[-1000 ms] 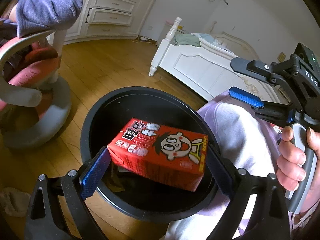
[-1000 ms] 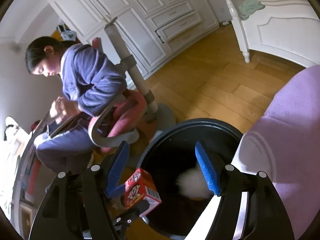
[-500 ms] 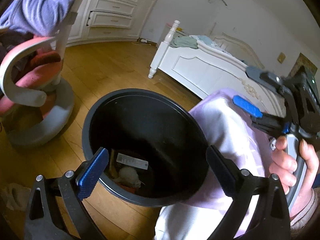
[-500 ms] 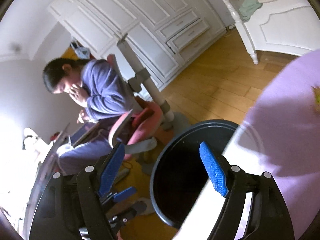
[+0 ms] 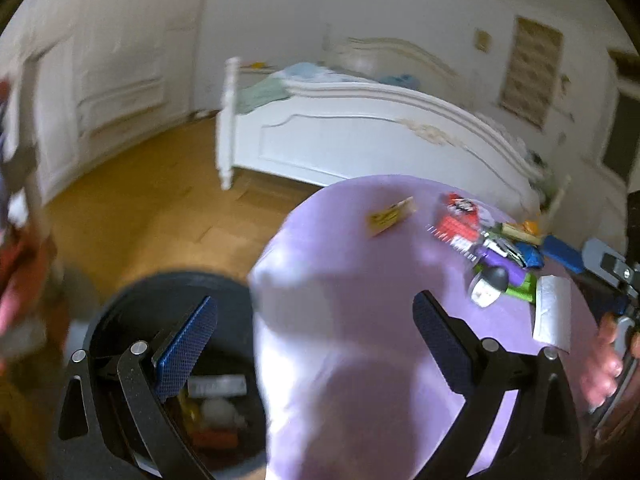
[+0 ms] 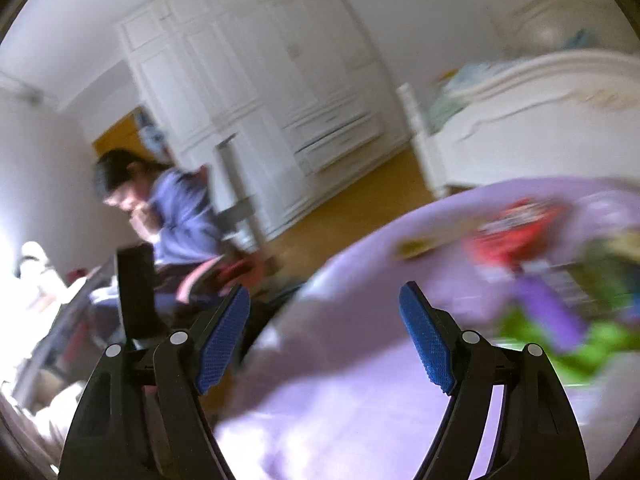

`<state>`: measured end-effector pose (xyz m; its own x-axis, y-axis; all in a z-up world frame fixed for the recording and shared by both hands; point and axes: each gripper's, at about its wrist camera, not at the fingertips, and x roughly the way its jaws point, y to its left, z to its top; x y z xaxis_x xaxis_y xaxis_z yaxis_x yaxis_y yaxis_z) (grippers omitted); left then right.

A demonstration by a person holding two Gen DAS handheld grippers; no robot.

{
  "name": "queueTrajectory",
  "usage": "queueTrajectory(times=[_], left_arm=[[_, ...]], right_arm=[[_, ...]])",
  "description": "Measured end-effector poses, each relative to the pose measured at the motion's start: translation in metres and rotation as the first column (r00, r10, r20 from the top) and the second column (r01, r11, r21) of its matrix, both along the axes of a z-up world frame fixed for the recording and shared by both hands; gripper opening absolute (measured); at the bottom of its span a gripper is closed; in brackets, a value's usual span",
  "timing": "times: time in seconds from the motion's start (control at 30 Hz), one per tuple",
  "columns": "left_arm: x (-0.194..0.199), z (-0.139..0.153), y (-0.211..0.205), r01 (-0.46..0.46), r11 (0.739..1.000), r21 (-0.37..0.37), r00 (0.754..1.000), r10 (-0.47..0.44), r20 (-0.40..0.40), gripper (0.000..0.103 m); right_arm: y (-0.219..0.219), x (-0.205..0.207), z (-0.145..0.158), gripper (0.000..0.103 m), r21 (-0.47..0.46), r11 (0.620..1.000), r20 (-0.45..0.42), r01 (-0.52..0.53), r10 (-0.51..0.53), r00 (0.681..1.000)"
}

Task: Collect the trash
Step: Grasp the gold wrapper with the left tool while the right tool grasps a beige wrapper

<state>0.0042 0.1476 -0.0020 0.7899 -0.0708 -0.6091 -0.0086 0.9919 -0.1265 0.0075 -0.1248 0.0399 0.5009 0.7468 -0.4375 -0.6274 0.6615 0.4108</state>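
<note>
My left gripper (image 5: 314,344) is open and empty, over the edge of the purple-covered table (image 5: 360,280) and the black trash bin (image 5: 120,308) beside it. The bin holds several pieces of trash, among them the red carton (image 5: 212,438). On the table lie a yellow wrapper (image 5: 390,216), a red packet (image 5: 460,216), a silver wrapper (image 5: 554,316) and a heap of mixed wrappers (image 5: 504,264). My right gripper (image 6: 324,340) is open and empty above the table's near part; it also shows in the left wrist view (image 5: 588,264). Both views are blurred.
A white bed (image 5: 360,132) stands behind the table on the wooden floor (image 5: 140,208). A person in a purple top (image 6: 176,208) sits on a chair at the left by white wardrobes (image 6: 260,100).
My left gripper let the red carton fall into the bin, then swung right toward the table. My right gripper also turned right, so the table's trash comes into view.
</note>
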Motion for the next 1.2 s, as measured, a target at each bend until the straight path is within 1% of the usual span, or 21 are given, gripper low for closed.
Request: queueTrajectory(times=[0.07, 0.1, 0.17, 0.27, 0.37, 0.47, 0.53, 0.6, 0.63, 0.73, 0.77, 0.8, 0.83, 0.87, 0.9, 0.97, 1.0, 1.07, 1.13, 1.17, 1.2], left_arm=[[0.025, 0.007, -0.016, 0.042, 0.997, 0.071, 0.999, -0.042, -0.014, 0.097], [0.044, 0.009, -0.029, 0.072, 0.987, 0.143, 0.997, -0.069, -0.026, 0.097], [0.063, 0.006, -0.042, 0.105, 0.968, 0.227, 0.994, -0.097, -0.043, 0.097], [0.095, -0.004, -0.058, 0.175, 0.936, 0.305, 0.984, -0.153, -0.094, 0.097], [0.119, -0.013, -0.067, 0.217, 0.899, 0.381, 0.975, -0.180, -0.132, 0.097], [0.140, -0.020, -0.070, 0.269, 0.884, 0.382, 0.961, -0.222, -0.163, 0.097], [0.147, -0.025, -0.076, 0.306, 0.866, 0.395, 0.950, -0.252, -0.183, 0.097], [0.151, -0.032, -0.080, 0.337, 0.847, 0.412, 0.940, -0.274, -0.204, 0.097], [0.154, -0.034, -0.082, 0.350, 0.842, 0.412, 0.935, -0.285, -0.213, 0.097], [0.161, -0.043, -0.081, 0.375, 0.844, 0.385, 0.923, -0.302, -0.237, 0.095], [0.163, -0.045, -0.082, 0.378, 0.845, 0.380, 0.921, -0.303, -0.243, 0.090], [0.167, -0.049, -0.081, 0.386, 0.849, 0.362, 0.916, -0.305, -0.262, 0.077], [0.170, -0.050, -0.079, 0.388, 0.858, 0.336, 0.913, -0.308, -0.267, 0.073], [0.168, -0.048, -0.078, 0.387, 0.868, 0.311, 0.912, -0.311, -0.268, 0.069], [0.170, -0.049, -0.077, 0.388, 0.874, 0.294, 0.910, -0.311, -0.275, 0.062], [0.170, -0.050, -0.080, 0.386, 0.874, 0.296, 0.911, -0.310, -0.273, 0.060], [0.169, -0.050, -0.082, 0.387, 0.873, 0.298, 0.911, -0.311, -0.271, 0.054], [0.167, -0.050, -0.083, 0.361, 0.876, 0.321, 0.922, -0.283, -0.264, 0.045], [0.167, -0.048, -0.078, 0.328, 0.893, 0.309, 0.933, -0.255, -0.254, 0.030], [0.166, -0.046, -0.072, 0.307, 0.912, 0.273, 0.938, -0.242, -0.248, 0.027], [0.166, -0.045, -0.067, 0.296, 0.924, 0.243, 0.940, -0.237, -0.246, 0.021]], right_arm=[[-0.043, 0.007, 0.004, 0.077, -0.025, 0.995, 0.031, 0.101, -0.101, 0.994], [-0.062, 0.009, 0.007, 0.077, -0.032, 0.989, 0.042, 0.144, -0.143, 0.989], [-0.107, 0.020, 0.010, 0.077, -0.049, 0.968, 0.064, 0.248, -0.244, 0.968], [-0.148, 0.038, 0.009, 0.077, -0.099, 0.934, 0.092, 0.344, -0.335, 0.938], [-0.169, 0.058, 0.002, 0.077, -0.183, 0.912, 0.104, 0.366, -0.352, 0.930], [-0.175, 0.077, -0.010, 0.077, -0.264, 0.904, 0.122, 0.337, -0.315, 0.941], [-0.172, 0.091, -0.019, 0.077, -0.323, 0.895, 0.130, 0.309, -0.281, 0.951], [-0.175, 0.106, -0.031, 0.077, -0.371, 0.888, 0.104, 0.271, -0.250, 0.963], [-0.163, 0.110, -0.036, 0.077, -0.386, 0.887, 0.087, 0.252, -0.237, 0.968], [-0.147, 0.124, -0.050, 0.076, -0.408, 0.891, 0.021, 0.201, -0.211, 0.977], [-0.148, 0.126, -0.051, 0.068, -0.397, 0.897, 0.009, 0.193, -0.206, 0.979], [-0.142, 0.127, -0.049, 0.063, -0.391, 0.900, 0.005, 0.191, -0.206, 0.979], [-0.143, 0.127, -0.050, 0.060, -0.389, 0.902, -0.003, 0.188, -0.205, 0.979], [-0.143, 0.127, -0.051, 0.050, -0.391, 0.902, -0.012, 0.182, -0.202, 0.979], [-0.142, 0.127, -0.052, 0.047, -0.394, 0.902, -0.019, 0.175, -0.199, 0.980], [-0.140, 0.124, -0.051, 0.045, -0.391, 0.904, -0.016, 0.171, -0.192, 0.981], [-0.139, 0.122, -0.051, 0.042, -0.390, 0.905, -0.014, 0.168, -0.188, 0.982], [-0.139, 0.119, -0.048, 0.038, -0.391, 0.905, -0.009, 0.167, -0.185, 0.983], [-0.138, 0.113, -0.045, 0.035, -0.386, 0.907, -0.008, 0.170, -0.187, 0.982], [-0.139, 0.110, -0.044, 0.025, -0.382, 0.909, -0.010, 0.169, -0.187, 0.982], [-0.139, 0.108, -0.042, 0.024, -0.379, 0.909, -0.010, 0.171, -0.189, 0.982]])
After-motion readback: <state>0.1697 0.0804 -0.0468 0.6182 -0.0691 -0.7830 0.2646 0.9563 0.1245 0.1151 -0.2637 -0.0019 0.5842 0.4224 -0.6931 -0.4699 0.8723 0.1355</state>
